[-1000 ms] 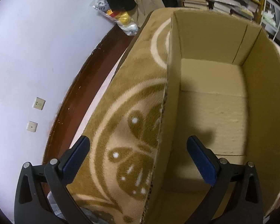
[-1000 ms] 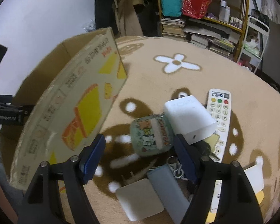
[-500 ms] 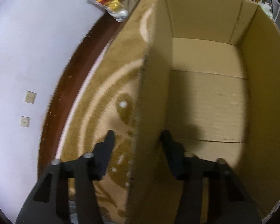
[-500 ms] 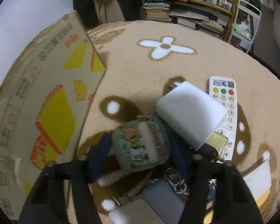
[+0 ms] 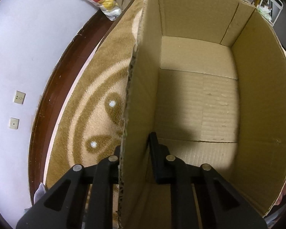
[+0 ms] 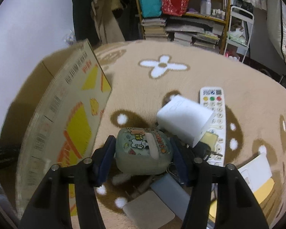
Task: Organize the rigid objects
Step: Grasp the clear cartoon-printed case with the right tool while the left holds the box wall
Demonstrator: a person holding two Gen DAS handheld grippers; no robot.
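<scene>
Left claw (image 5: 136,152) is clamped on the box (image 5: 141,99) wall, apparently steadying it for loading; its interior lies just ahead. Right claw (image 6: 141,152) pinches the case (image 6: 143,150) between its pads, remote (image 6: 213,118) beyond-right.

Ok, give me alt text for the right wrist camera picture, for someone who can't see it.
The right gripper is closed on a green cartoon-print case among a clutter of items on a tan rug. A white box and a remote lie just beyond, a printed cardboard box stands to the left, and shelves fill the background.
</scene>
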